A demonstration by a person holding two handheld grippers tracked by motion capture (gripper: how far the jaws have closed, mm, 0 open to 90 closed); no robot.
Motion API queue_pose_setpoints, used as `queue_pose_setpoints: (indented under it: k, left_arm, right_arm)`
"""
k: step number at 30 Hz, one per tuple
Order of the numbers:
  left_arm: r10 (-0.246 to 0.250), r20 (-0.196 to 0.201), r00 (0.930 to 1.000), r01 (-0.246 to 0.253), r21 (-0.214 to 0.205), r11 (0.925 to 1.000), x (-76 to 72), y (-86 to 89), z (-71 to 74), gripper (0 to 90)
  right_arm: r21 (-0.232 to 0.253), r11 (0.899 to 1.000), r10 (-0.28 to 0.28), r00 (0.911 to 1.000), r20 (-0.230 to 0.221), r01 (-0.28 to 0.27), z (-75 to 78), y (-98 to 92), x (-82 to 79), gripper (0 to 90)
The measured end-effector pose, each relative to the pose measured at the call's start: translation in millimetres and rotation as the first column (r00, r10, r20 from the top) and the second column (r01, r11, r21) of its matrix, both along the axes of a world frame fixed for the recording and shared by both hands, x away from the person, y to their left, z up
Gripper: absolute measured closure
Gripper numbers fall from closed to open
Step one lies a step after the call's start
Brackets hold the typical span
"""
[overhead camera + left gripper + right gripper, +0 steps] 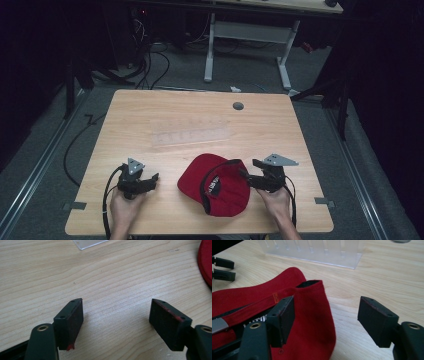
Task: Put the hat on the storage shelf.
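Landmark: the red cap (216, 186), lying opening-up on the wooden table (150, 107), near the front edge, a bit right of centre.

Nearest, the person's 2 hands at the front edge. Right gripper (248, 175) sits just beside the cap's right side, jaws spread wide. In the right gripper view (325, 315) 1 jaw stands over the cap's rim (312, 305), the other over bare wood, neither pad pressing the fabric; nothing held. Can't tell if the near jaw touches the cloth.

Left gripper (154, 178) is left of the cap, apart from it, jaws wide w/ bare table between them (116, 312); the cap's edge (205, 262) shows at the far right of that view.

Beyond the cap, twd the table's middle, a clear plastic rack (192, 134). Farther back and right of the cap, a grey round grommet (238, 106).
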State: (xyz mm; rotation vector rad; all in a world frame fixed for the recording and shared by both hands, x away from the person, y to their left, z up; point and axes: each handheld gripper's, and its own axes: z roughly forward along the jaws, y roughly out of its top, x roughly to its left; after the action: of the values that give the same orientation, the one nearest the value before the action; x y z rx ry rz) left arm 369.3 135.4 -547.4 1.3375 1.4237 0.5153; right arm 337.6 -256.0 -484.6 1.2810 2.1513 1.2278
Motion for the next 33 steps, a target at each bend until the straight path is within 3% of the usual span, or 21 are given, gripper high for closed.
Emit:
queue_pose_setpoints:
  k: [6, 11, 21, 24, 29, 30, 31, 33]
  left_arm:
    - [-0.014, 0.003, 0.9999, 0.014, -0.002, 0.9999, -0.8, -0.8, 0.2, 29.6]
    - [-0.024, 0.005, 0.9997, 0.024, 0.002, 0.9997, -1.4, -1.0, 0.3, 31.9]
    - [-0.027, 0.006, 0.9996, 0.027, 0.000, 0.9996, -1.3, -1.7, 0.3, 32.3]
    - [-0.027, 0.006, 0.9996, 0.027, 0.000, 0.9996, -1.3, -1.8, 0.3, 32.2]
    - [-0.027, 0.006, 0.9996, 0.027, -0.001, 0.9996, -1.3, -1.8, 0.3, 32.1]
    - [-0.027, 0.006, 0.9996, 0.027, 0.000, 0.9996, -1.3, -1.8, 0.3, 32.0]
    - [-0.027, 0.006, 0.9996, 0.027, 0.000, 0.9996, -1.3, -1.8, 0.3, 32.0]
    - [-0.028, 0.006, 0.9996, 0.028, 0.000, 0.9996, -1.3, -1.9, 0.3, 31.9]
  right_arm:
    - [-0.005, 0.999, 0.042, 0.9975, -0.057, -0.042, -6.0, 11.6, 14.0, 27.2]
    - [-0.002, 0.998, 0.062, 0.9957, -0.069, -0.062, -9.2, 18.5, 21.8, 27.1]
    - [0.001, 0.993, 0.113, 0.9845, -0.133, -0.114, -24.7, 30.8, 37.2, 27.2]
    - [0.006, 0.991, 0.134, 0.9763, -0.170, -0.135, -31.9, 34.6, 41.1, 30.2]
    - [0.044, 0.984, 0.175, 0.9658, -0.191, -0.170, -37.8, 34.7, 44.6, 37.9]
    - [0.062, 0.979, 0.202, 0.9608, -0.190, -0.194, -39.7, 34.1, 45.2, 44.1]
    - [0.062, 0.979, 0.202, 0.9608, -0.190, -0.194, -39.7, 34.1, 45.2, 44.1]
    - [0.053, 0.976, 0.218, 0.9591, -0.180, -0.212, -41.5, 34.2, 44.8, 53.2]
